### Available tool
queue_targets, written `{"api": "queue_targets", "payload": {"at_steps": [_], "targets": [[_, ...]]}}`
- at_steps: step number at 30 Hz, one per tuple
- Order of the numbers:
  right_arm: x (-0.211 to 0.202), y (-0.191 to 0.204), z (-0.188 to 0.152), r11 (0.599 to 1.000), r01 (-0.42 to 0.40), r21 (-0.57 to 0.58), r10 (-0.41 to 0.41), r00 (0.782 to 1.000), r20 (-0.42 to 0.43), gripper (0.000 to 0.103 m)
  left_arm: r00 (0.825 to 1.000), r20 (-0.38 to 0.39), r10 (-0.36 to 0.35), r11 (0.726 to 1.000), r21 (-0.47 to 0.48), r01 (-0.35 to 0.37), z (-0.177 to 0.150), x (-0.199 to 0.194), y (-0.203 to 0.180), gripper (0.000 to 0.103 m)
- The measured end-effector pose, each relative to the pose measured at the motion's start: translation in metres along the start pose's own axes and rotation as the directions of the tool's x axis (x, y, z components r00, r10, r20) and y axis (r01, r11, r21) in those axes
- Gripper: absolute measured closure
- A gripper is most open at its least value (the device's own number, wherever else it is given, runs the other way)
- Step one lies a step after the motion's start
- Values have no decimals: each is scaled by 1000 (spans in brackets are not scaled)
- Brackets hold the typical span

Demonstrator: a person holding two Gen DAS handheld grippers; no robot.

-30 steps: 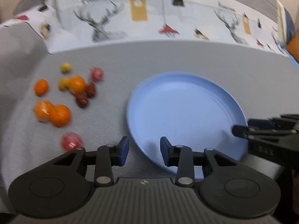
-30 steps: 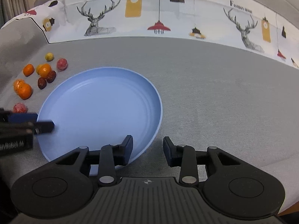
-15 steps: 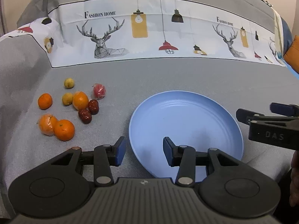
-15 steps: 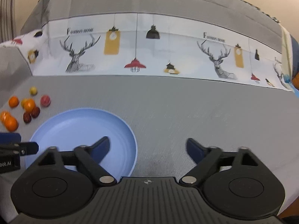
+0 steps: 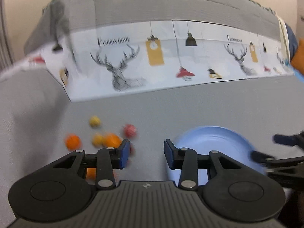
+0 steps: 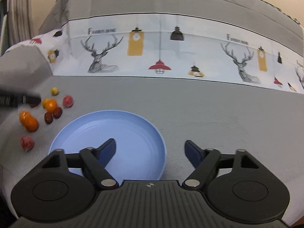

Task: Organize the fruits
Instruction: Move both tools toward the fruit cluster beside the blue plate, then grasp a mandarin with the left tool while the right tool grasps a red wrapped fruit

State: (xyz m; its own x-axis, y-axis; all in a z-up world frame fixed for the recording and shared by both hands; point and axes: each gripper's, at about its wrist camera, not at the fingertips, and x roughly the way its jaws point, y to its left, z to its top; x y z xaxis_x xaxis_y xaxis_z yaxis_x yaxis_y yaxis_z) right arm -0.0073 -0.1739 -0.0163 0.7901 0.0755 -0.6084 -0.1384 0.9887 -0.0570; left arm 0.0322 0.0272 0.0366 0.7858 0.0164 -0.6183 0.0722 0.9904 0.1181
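Note:
Several small fruits lie in a loose cluster on the grey cloth: oranges, a yellow one, a pink-red one, dark red ones. An empty blue plate sits to their right. My left gripper hovers over the near side of the cluster in a blurred view, its jaws closing on nothing. The plate's rim shows to its right. My right gripper hangs over the plate's near right edge, jaws wide but closing, nothing between them.
A white band printed with deer and lamps runs across the back of the grey cloth. The left gripper's finger reaches in over the fruits from the left edge. Something orange sits at the far right.
The left gripper rose and shifted left from over the plate's edge to the fruit cluster. The right gripper's jaws spread wide, then narrowed a little, and it lifted slightly.

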Motion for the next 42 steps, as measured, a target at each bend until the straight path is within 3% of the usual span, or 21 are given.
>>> {"api": "queue_targets", "payload": {"at_steps": [2, 4, 8, 18, 28, 31, 34, 37, 42], "targets": [[-1, 5, 2, 1000, -12, -14, 12, 1000, 0, 33, 999, -36, -28, 1000, -10, 28, -5, 13, 22, 59], [-4, 8, 5, 1000, -21, -17, 21, 1000, 12, 37, 989, -131, -73, 991, -120, 57, -14, 32, 46, 61], [-10, 13, 13, 999, -36, -10, 37, 999, 28, 40, 988, -119, -95, 949, -310, 54, -17, 36, 79, 61], [-31, 46, 25, 989, -141, -32, 143, 987, 71, 40, 959, -240, -150, 915, -401, 43, -22, 61, 97, 61], [-42, 64, 31, 974, -222, -43, 225, 972, 71, 37, 953, -240, -184, 861, -507, 39, -29, 64, 115, 61], [-43, 67, 30, 971, -235, -48, 238, 968, 73, 34, 962, -239, -134, 862, -506, -6, -28, 62, 117, 61], [-39, 67, 27, 969, -242, -46, 244, 968, 58, 34, 962, -239, -131, 863, -506, -8, -28, 62, 118, 61], [-37, 67, 25, 966, -257, -44, 259, 964, 59, 34, 952, -267, -152, 881, -474, 7, -26, 67, 112, 60], [-27, 68, 13, 956, -288, -51, 290, 956, 45, 33, 953, -282, -109, 923, -385, -8, -23, 72, 96, 48]]}}
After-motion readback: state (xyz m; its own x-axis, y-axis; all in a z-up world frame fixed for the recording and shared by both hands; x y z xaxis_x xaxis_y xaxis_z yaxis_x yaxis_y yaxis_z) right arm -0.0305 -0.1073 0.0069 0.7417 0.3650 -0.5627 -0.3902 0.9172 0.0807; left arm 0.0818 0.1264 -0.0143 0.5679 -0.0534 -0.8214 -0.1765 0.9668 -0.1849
